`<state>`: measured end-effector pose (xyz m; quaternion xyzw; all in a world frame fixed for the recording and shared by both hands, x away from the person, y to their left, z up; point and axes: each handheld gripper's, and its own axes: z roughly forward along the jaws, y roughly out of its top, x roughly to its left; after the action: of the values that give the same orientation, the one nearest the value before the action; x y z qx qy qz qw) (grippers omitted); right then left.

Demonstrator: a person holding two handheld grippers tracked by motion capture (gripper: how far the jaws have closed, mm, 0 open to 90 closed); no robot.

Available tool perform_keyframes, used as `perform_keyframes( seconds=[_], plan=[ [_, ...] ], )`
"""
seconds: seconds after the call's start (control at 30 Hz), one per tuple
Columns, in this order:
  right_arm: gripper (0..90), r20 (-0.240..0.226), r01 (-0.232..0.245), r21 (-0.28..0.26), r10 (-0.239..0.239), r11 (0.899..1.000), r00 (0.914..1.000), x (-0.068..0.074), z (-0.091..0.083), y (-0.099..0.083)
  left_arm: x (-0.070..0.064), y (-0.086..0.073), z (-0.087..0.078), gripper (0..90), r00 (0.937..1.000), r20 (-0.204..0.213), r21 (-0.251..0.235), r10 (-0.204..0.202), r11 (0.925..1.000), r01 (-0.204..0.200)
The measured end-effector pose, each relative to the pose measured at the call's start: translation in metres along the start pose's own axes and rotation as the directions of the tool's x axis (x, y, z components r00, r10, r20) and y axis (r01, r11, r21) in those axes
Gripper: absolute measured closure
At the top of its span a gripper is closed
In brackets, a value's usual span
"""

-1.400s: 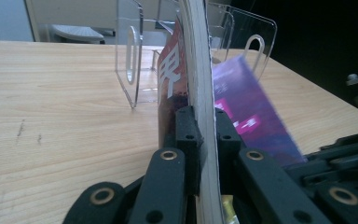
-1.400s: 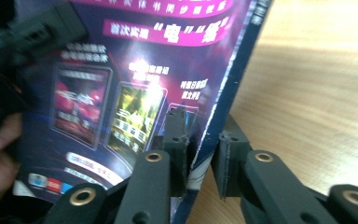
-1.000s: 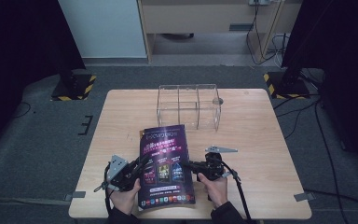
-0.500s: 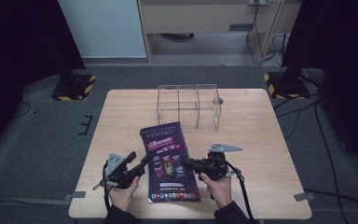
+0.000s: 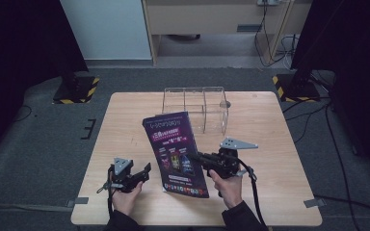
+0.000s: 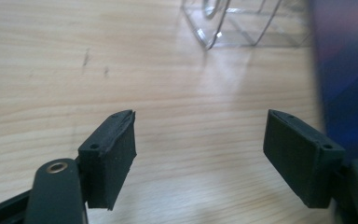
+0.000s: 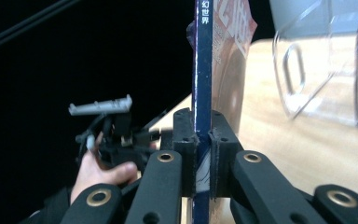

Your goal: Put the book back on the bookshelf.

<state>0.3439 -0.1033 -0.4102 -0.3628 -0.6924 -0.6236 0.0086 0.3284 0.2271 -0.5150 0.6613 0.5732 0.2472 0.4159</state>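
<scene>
Counts: 1 bench, 1 magazine, 1 clear plastic organizer, 2 hand-held grippers, 2 hands.

Left hand-held gripper sits near bench front edge, left of centre, held from below by left hand, forearm coming in over front edge. Jaws point right twd the magazine, spread wide, nothing betw them. Left gripper view: both black pads apart over bare wood, magazine's blurred purple cover at far right just beside the right pad; contact can't tell. Organizer further back.

Magazine: purple cover, stands tilted up off the bench, front-centre, lower edge near front edge, top leaning twd the organizer. Not lying flat.

Organizer: transparent, w/ dividers, at bench rear edge, centre-right, apart from magazine.

Right hand-held gripper right of magazine, front-right of centre, grey plate on top, cable trailing down to front edge. Right hand grips it from below, jaws pointing left. Right gripper view: jaws narrow, clamped on magazine spine, pads pressed on both sides. Left hand-held gripper and left hand seen beyond, at left.
</scene>
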Motion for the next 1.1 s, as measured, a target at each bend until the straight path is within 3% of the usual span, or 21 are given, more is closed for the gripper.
perform_keyframes(
  seconds=[0.1,0.13,0.27,0.43,0.73,0.87,1.1],
  plan=[
    [84.5,0.02,0.031,-0.034,-0.031,0.999,0.9993,0.003,-0.005,0.012,0.004,-0.002,0.004,22.1,0.9995,-0.029,0.037,0.016,0.9992,-0.015],
    [84.5,0.045,0.053,-0.052,-0.051,0.997,0.9977,0.005,-0.01,0.02,0.005,-0.004,0.007,21.3,0.9985,-0.043,0.054,0.034,0.998,-0.032],
    [84.5,0.067,0.065,-0.087,-0.06,0.994,0.996,0.004,-0.019,0.032,0.005,-0.005,0.01,20.1,0.996,-0.065,0.083,0.062,0.9949,-0.056],
    [84.5,0.097,0.077,-0.107,-0.066,0.991,0.9931,0.002,-0.028,0.041,0.005,-0.007,0.015,17.8,0.9955,-0.067,0.121,0.067,0.9909,-0.058],
    [84.5,0.144,0.096,-0.154,-0.074,0.983,0.9869,-0.001,-0.044,0.06,0.004,-0.009,0.02,16.2,0.989,-0.093,0.166,0.115,0.9812,-0.098],
    [84.4,0.175,0.113,-0.18,-0.081,0.977,0.9811,-0.002,-0.053,0.072,0.003,-0.01,0.022,13.7,0.9878,-0.09,0.201,0.127,0.9737,-0.107],
    [84.4,0.227,0.131,-0.226,-0.079,0.965,0.9708,-0.007,-0.068,0.087,0.004,-0.009,0.023,10.3,0.9879,-0.096,0.205,0.122,0.9735,-0.101]
  ],
)
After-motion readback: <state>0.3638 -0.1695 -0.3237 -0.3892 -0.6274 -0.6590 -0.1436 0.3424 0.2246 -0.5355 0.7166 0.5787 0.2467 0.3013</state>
